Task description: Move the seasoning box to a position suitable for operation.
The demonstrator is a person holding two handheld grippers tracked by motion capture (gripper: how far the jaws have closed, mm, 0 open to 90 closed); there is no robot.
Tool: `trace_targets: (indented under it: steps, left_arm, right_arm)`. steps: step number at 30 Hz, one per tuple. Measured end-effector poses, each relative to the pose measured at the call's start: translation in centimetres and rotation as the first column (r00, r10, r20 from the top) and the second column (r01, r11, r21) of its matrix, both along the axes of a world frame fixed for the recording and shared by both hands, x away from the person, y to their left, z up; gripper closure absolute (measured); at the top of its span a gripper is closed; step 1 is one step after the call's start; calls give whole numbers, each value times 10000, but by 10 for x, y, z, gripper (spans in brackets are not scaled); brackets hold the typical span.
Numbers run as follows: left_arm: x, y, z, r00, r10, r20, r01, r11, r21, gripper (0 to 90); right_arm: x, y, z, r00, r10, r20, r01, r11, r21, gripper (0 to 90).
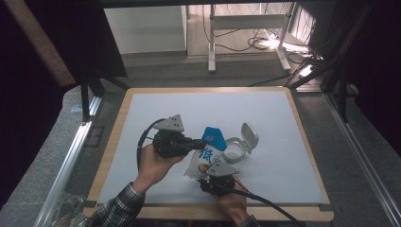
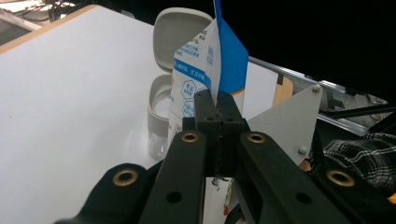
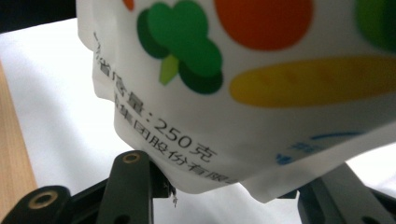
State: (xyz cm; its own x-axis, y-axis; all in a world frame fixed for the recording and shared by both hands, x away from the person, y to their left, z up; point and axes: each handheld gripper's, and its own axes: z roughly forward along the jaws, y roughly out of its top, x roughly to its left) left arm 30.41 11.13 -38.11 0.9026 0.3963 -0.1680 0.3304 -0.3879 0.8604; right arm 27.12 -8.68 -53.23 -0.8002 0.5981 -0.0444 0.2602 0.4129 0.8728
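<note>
here, on the left of the high view, the left claw point(image 1: 201, 142) lies level in the person's left hand point(image 1: 153, 163), jaws clamped tight on the blue top edge of the pouch point(image 1: 208, 153). the left gripper view shows the two black jaws pressed together with the thin blue-and-white seal pinched between them point(image 2: 217, 70).

the pouch stands slightly right of centre near the front of the worktop point(image 1: 156, 106), printed with vegetables and dark lettering. just to its right, and touching or nearly so, sits a small clear jar point(image 1: 235, 150) with its grey flip lid point(image 1: 249, 137) swung open and standing up.

under the pouch's lower end the right claw point(image 1: 216, 176) comes in from the front edge, held in the right hand point(image 1: 231, 201). in the right gripper view its jaws stand on either side of the pouch's bottom point(image 3: 224, 140); whether the pads press on it i cannot tell.

the white sheet is bare to the left, behind and far right. its wooden rim point(image 1: 111, 142) is framed by metal rails point(image 1: 71, 156) on grey carpet, with table legs point(image 1: 211, 42) and cables point(image 1: 265, 45) beyond.
</note>
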Motion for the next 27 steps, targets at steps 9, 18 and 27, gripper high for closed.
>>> trace_targets:
  steps: [9, 18, 27]
  left_arm:
    - [4, -5, -5, 10000, 15, -8, -15, 9999, 105, 900]
    - [7, -14, -6, 9999, -14, 158, 9, 9996, 268, 900]
    - [12, -18, -9, 9999, -26, 164, 21, 9995, 306, 900]
  right_arm:
    - [0, -1, -2, 9990, 141, -436, -146, 9998, -125, 539]
    - [-3, -2, 0, 9976, 546, -415, -552, 9984, -123, 536]
    - [-1, -6, 0, 9951, 751, -642, -755, 9971, -30, 536]
